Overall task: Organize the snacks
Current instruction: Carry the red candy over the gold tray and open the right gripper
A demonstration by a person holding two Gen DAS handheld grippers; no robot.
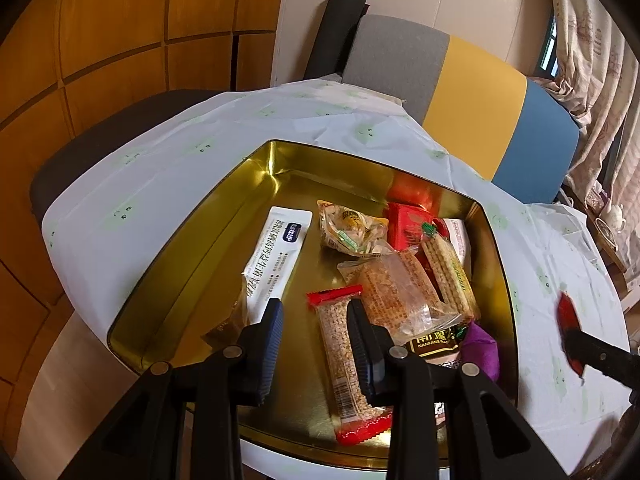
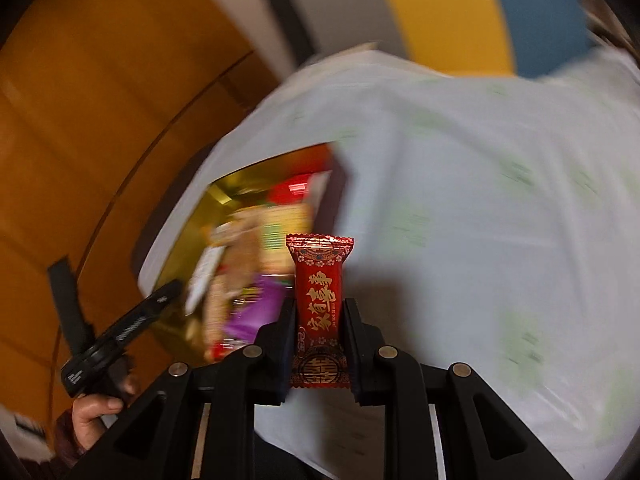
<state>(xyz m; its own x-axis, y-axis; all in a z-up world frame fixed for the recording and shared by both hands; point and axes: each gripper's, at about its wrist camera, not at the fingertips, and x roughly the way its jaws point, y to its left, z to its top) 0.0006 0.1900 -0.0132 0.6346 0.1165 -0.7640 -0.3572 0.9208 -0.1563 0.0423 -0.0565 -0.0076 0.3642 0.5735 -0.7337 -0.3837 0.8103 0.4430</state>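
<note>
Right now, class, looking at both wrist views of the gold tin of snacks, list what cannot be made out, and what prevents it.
- Left wrist view: the dark brown packet sits behind the left gripper; its label is hidden.
- Left wrist view: the red gold-lettered candy in the right gripper is a blurred smear.
- Right wrist view: snacks in the gold tin are motion-blurred, unreadable.
- Right wrist view: the candy's lower end sits between the fingers.

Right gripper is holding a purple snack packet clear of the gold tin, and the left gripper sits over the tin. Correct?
Not quite. The packet clamped in the right gripper is a red candy packet with gold characters, not purple, as the right wrist view shows. The purple packet lies inside the gold tin. The rest stands: the left gripper is over the tin.
</note>
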